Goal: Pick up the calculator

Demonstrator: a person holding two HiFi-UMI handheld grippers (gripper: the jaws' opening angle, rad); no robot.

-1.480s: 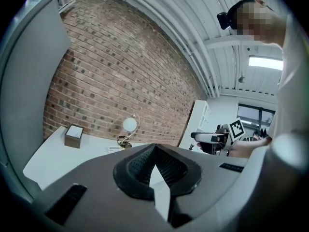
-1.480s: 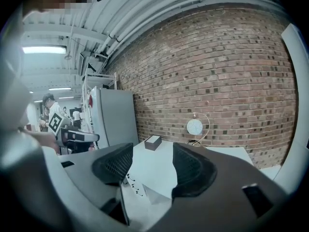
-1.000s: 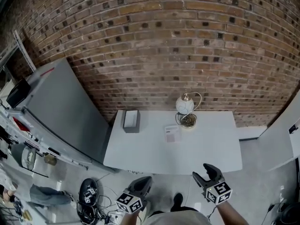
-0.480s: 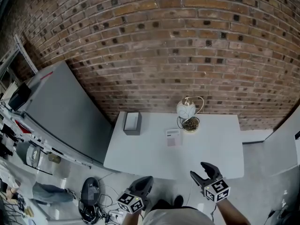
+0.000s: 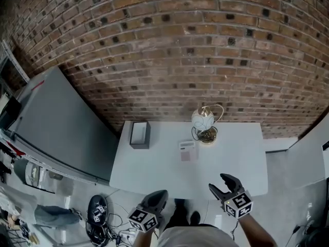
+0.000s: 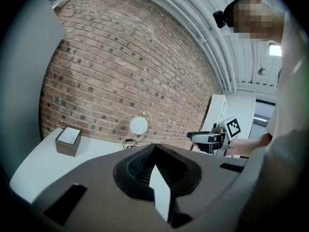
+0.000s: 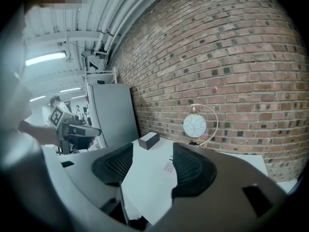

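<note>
- The calculator [image 5: 187, 150] lies flat on the white table [image 5: 154, 174], a little above the middle of the head view. Nothing touches it.
- Just to the upper right of the calculator stands a small lamp [image 5: 204, 119] with a round white globe and a curved metal arm.
- A dark box [image 5: 139, 134] with a white top stands at the upper left corner of the table, well apart from the calculator.
- The left gripper [image 5: 156, 198] hangs at the lower edge of the head view, below the near edge of the table and not over it. In the left gripper view its jaws are together at the tips and grip nothing. A thin pale sliver shows low between them, and I cannot tell what it is.
- The right gripper [image 5: 220, 183] is at the lower right of the head view, just over the near edge of the table. Its jaws stand wide apart and are empty. In the right gripper view the table top shows through the gap, and the calculator is far ahead, beside the right-hand jaw.
- A brick wall [image 5: 180, 50] fills the upper part of the head view, and a grey cabinet [image 5: 56, 117] stands at the left.
</note>
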